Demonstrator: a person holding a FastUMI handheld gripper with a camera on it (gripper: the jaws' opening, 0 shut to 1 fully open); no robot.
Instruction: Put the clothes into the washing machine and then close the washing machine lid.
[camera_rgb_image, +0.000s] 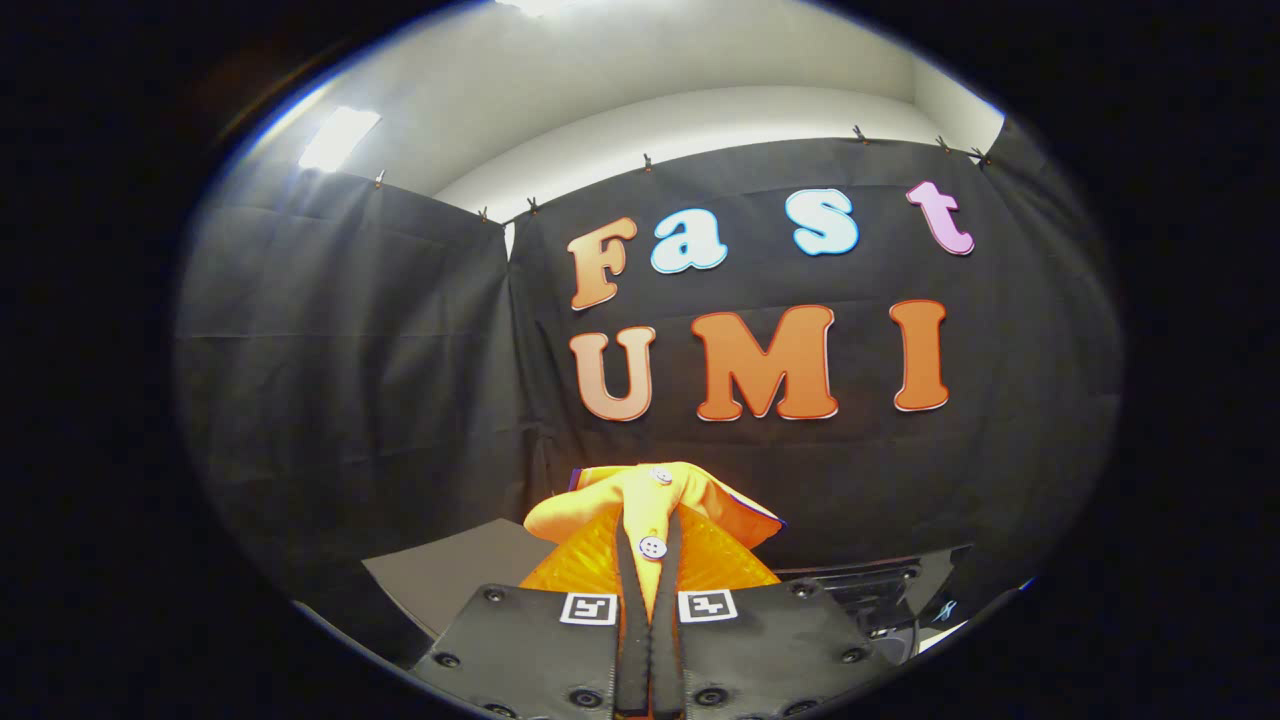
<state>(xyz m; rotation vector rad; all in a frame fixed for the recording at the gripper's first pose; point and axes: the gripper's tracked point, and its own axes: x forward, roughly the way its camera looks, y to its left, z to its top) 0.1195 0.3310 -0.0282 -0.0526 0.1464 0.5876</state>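
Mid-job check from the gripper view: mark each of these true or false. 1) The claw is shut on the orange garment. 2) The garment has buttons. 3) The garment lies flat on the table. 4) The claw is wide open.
1) True: the claw has both fingers pressed on the orange garment.
2) True: a button sits between the fingers, another higher up.
3) False: it is held up between the fingers, against the black cloth wall.
4) False: the fingers are closed on the fabric.

Tool (648, 560) pinching garment (650, 500); booth wall (400, 380) beyond.
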